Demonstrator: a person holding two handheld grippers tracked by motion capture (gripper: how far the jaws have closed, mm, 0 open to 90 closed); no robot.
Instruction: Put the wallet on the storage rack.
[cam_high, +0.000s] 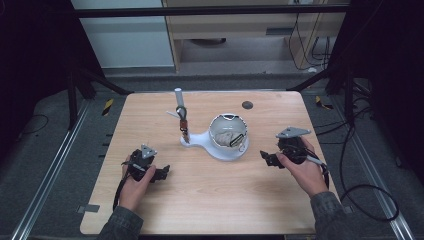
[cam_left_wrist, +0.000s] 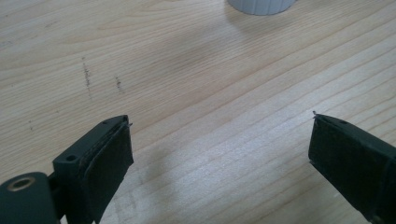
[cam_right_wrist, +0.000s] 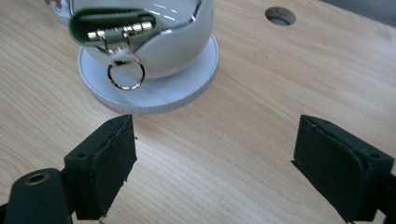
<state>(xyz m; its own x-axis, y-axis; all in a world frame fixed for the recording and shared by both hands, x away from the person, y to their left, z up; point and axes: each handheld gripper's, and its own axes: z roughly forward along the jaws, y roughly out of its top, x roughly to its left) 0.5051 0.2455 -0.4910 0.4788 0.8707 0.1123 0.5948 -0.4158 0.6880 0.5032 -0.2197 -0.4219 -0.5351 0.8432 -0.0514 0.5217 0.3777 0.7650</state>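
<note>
A white bowl (cam_high: 227, 131) stands on a round white base (cam_high: 226, 151) in the middle of the wooden table (cam_high: 210, 200). A white post (cam_high: 178, 97) rises at the base's left end, with a dark strap (cam_high: 183, 122) hanging from it. A green strap with gold clasps (cam_right_wrist: 112, 25) lies over the bowl's (cam_right_wrist: 173, 42) rim, and a gold ring (cam_right_wrist: 126, 74) dangles from it. My right gripper (cam_right_wrist: 215, 158) is open just short of the base (cam_right_wrist: 187, 88), nothing between its jaws; it sits right of the bowl (cam_high: 265, 157). My left gripper (cam_high: 162, 174) rests low at the left, open (cam_left_wrist: 219, 149) over bare wood.
A round hole (cam_high: 247, 105) is cut into the table behind the bowl, also in the right gripper view (cam_right_wrist: 280, 15). The white base's edge (cam_left_wrist: 261, 5) shows ahead of the left gripper. Dark frame legs and cables surround the table.
</note>
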